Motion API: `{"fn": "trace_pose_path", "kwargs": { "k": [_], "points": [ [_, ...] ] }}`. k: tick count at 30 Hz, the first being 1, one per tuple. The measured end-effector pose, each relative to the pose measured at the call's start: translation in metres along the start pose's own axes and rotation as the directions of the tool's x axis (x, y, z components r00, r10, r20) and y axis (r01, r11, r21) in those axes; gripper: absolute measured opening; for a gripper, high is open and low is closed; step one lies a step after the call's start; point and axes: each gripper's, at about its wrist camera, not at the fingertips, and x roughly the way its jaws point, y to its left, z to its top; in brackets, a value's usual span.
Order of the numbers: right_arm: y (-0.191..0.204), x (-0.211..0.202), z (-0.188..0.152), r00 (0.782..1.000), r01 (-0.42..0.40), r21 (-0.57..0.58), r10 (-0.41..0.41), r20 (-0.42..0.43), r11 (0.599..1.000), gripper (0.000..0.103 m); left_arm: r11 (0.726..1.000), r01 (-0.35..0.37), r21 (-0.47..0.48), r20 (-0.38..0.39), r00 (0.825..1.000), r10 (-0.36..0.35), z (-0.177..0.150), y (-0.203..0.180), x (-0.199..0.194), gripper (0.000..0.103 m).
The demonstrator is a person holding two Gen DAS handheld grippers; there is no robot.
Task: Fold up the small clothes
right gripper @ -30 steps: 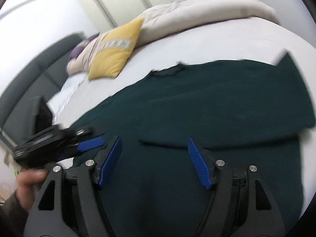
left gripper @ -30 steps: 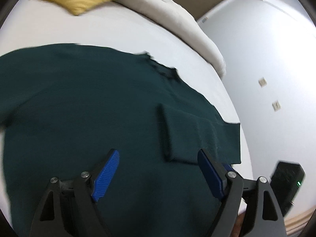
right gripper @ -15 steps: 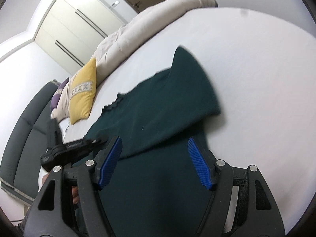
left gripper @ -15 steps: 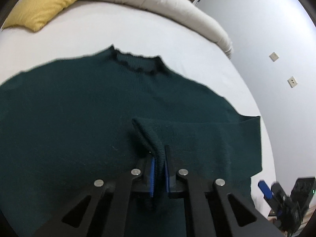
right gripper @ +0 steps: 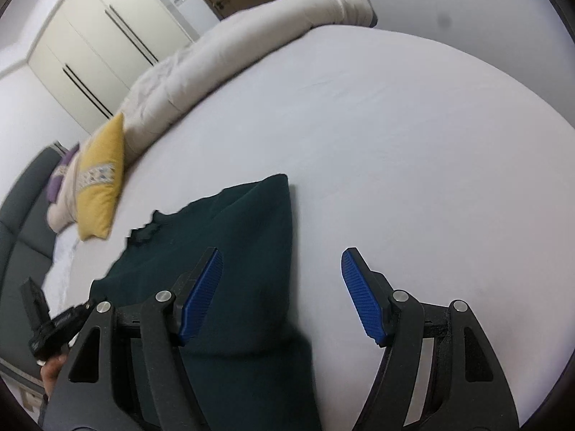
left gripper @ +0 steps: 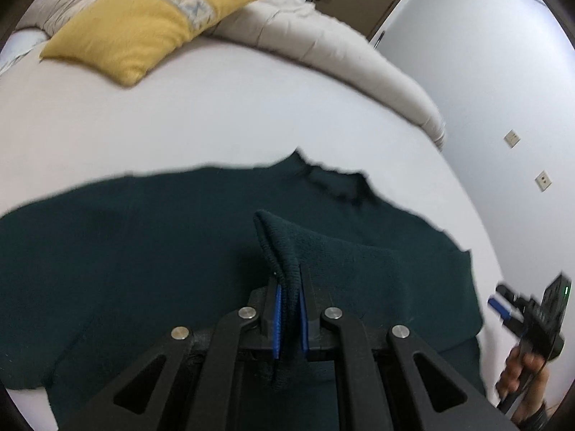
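A dark green knit sweater (left gripper: 143,237) lies flat on the white bed, neckline toward the pillows. My left gripper (left gripper: 288,318) is shut on the cuff end of its folded-in sleeve (left gripper: 284,251) and holds it lifted a little above the body. In the right wrist view the sweater (right gripper: 248,251) lies at lower left. My right gripper (right gripper: 282,294) is open and empty, its left finger over the sweater's edge and its right finger over bare sheet. It also shows in the left wrist view (left gripper: 503,309) at the far right.
A yellow pillow (left gripper: 143,28) and a rolled beige duvet (left gripper: 323,50) lie at the head of the bed. The white sheet (right gripper: 413,143) stretches to the right of the sweater. A grey headboard (right gripper: 18,215) and a wardrobe (right gripper: 90,54) stand behind.
My left gripper closed on the sleeve cuff and has lifted it. My right gripper swung right, from over the sweater's middle to its right edge, staying open.
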Motion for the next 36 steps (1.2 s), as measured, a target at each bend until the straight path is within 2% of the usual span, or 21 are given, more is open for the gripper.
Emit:
{"fn": "trace_pose_path", "kwargs": {
  "k": [5,6,8,9,10,13,17,19,21,24,26,28,30,32,33,34,36],
  "points": [
    [0.003,0.048,0.02,0.996,0.036,-0.03,-0.039,-0.084,0.999,0.054,1.0,0.01,-0.027,-0.009,1.0,-0.01,-0.007,0.007,0.01,0.009],
    [0.004,0.057,0.022,0.995,0.039,-0.033,-0.042,-0.093,0.999,0.048,1.0,0.012,-0.024,-0.006,1.0,-0.012,-0.007,0.008,0.009,0.009],
    [0.006,0.069,0.028,0.992,0.061,-0.062,-0.067,-0.103,0.996,0.029,1.0,0.016,-0.018,0.0,1.0,-0.016,-0.011,0.008,0.008,0.009],
    [0.009,0.075,0.031,0.991,0.074,-0.092,-0.084,-0.109,0.993,0.013,1.0,0.018,-0.014,0.004,1.0,-0.018,-0.012,0.008,0.007,0.009],
    [0.012,0.077,0.035,0.988,0.086,-0.118,-0.1,-0.118,0.989,0.007,1.0,0.018,-0.012,0.009,1.0,-0.018,-0.015,0.008,0.005,0.009],
    [0.019,0.076,0.044,0.986,0.101,-0.176,-0.122,-0.115,0.979,0.005,0.999,0.025,-0.022,0.031,0.999,-0.024,-0.02,0.006,-0.001,0.008],
    [0.027,0.074,0.054,0.989,0.089,-0.191,-0.109,-0.097,0.978,0.005,0.999,0.022,-0.041,0.045,0.999,-0.02,-0.029,0.01,0.001,0.008],
    [0.013,0.093,0.052,0.981,0.113,-0.172,-0.137,-0.136,0.979,0.005,0.998,0.027,-0.049,0.026,0.999,-0.026,-0.029,0.015,0.01,0.009],
    [0.007,0.092,0.049,0.987,0.08,-0.153,-0.099,-0.126,0.985,0.007,0.998,0.035,-0.055,0.021,0.999,-0.034,-0.026,0.016,0.011,0.009],
    [0.009,0.073,0.048,0.989,0.064,-0.146,-0.082,-0.12,0.987,0.012,1.0,0.014,-0.015,0.021,1.0,-0.014,-0.022,0.01,0.009,0.009],
    [0.005,0.052,0.042,0.994,0.043,-0.114,-0.054,-0.099,0.993,0.022,1.0,0.013,-0.012,0.02,1.0,-0.013,-0.021,0.01,0.009,0.009],
    [0.004,0.035,0.03,0.995,0.021,-0.095,-0.029,-0.094,0.995,0.045,1.0,0.012,-0.01,0.019,1.0,-0.011,-0.02,0.009,0.009,0.009],
    [0.007,0.028,0.017,0.993,-0.004,-0.093,-0.006,-0.115,0.996,0.048,1.0,0.008,-0.004,0.02,1.0,-0.008,-0.019,0.009,0.009,0.009],
    [0.016,0.037,-0.001,0.983,0.001,-0.149,-0.029,-0.183,0.989,0.043,1.0,0.003,0.001,0.021,1.0,-0.003,-0.019,0.008,0.01,0.009],
    [0.019,0.04,-0.006,0.979,0.015,-0.175,-0.05,-0.198,0.985,0.029,1.0,0.002,0.004,0.02,1.0,-0.002,-0.02,0.008,0.009,0.009],
    [0.02,0.043,-0.012,0.977,0.045,-0.215,-0.088,-0.193,0.976,0.021,1.0,0.002,0.004,0.019,1.0,-0.002,-0.02,0.008,0.009,0.009],
    [0.018,0.039,-0.012,0.981,0.037,-0.19,-0.072,-0.18,0.981,0.01,1.0,0.005,0.001,0.023,1.0,-0.005,-0.02,0.009,0.007,0.009]
  ]
}}
